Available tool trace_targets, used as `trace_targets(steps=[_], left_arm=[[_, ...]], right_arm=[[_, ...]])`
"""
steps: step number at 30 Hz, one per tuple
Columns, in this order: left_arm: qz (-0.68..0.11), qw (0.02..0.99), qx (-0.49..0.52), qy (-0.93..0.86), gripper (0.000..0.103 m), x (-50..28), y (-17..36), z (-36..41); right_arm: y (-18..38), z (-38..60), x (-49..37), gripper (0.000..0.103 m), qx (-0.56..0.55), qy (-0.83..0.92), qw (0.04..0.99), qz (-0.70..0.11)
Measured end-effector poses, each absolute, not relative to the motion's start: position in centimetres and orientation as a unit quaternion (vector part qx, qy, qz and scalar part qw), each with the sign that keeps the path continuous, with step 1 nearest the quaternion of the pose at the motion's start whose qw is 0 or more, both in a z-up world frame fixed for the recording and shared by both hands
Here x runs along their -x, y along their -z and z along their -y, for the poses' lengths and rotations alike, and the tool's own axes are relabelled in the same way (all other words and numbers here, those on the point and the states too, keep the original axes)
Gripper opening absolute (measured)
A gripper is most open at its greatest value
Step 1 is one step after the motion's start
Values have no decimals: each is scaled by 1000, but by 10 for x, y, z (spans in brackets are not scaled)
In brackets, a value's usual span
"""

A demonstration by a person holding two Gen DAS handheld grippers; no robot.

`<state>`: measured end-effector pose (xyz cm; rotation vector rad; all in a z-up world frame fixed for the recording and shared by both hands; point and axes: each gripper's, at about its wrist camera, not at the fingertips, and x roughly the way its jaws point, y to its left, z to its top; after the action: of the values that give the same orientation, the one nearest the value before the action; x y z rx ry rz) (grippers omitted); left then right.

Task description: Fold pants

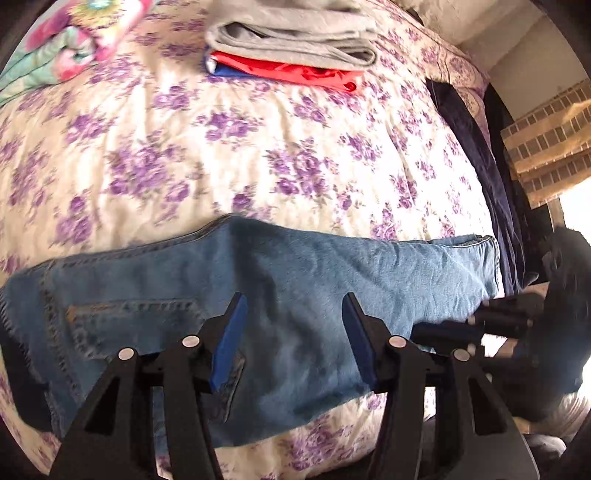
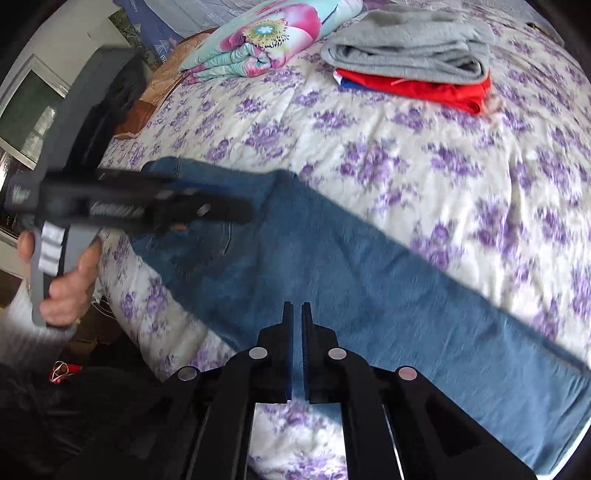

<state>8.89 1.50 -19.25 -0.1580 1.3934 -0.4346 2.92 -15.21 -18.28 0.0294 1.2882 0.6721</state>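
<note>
The bed point(image 1: 258, 147), under a purple-flowered cover, fills both views, and the jeans point(image 1: 295, 288) lie flat across its near edge as one long band, legs apparently stacked, running from 9 to 3 o'clock in the left view with the waist and back pocket toward 8 and the hem at 3. A folded stack sits at 12: a grey garment point(image 1: 295, 40) on a red one point(image 1: 295, 72), with a flowered quilt point(image 2: 266, 33) at 11 in the right view. The left gripper point(image 1: 295, 314) hovers over the thigh with its fingers spread wide, holding nothing. The right gripper point(image 2: 297, 325) has its fingers nearly together with a thin gap between them and no cloth caught in it, poised over the leg's near edge. My judgement: the next fold needs both layers pinched at once; grabbing only the top layer would drag the legs apart, and the near edge overhanging the bed could slide the jeans off if lifted unevenly. Motion blur suggests haste, which worsens aim.
</note>
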Motion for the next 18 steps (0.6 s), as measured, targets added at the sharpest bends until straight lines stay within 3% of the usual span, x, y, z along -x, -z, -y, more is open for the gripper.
trace_targets(steps=[5,8,13,14,17,18], left_arm=[[-679,708,34,190,51,-115,249,20],[-682,706,25,189,58,-115,252,24],[-680,710,-44,176,61,-104,242,42],[-679,711,-44,176,60,-99,237,43],[-658,727,-20,194,60,-74,207,30],[-650,733,-12,200,60,-64,199,26]], right_arm=[[219,158,-4,4,-43,-274,740,-613],[256,157,2,0,-50,-240,737,-630],[241,174,5,5,-102,-223,747,-618],[231,186,11,11,-110,-215,755,-610],[205,245,32,61,-174,-165,782,-575],[199,272,43,63,-202,-136,791,-561]])
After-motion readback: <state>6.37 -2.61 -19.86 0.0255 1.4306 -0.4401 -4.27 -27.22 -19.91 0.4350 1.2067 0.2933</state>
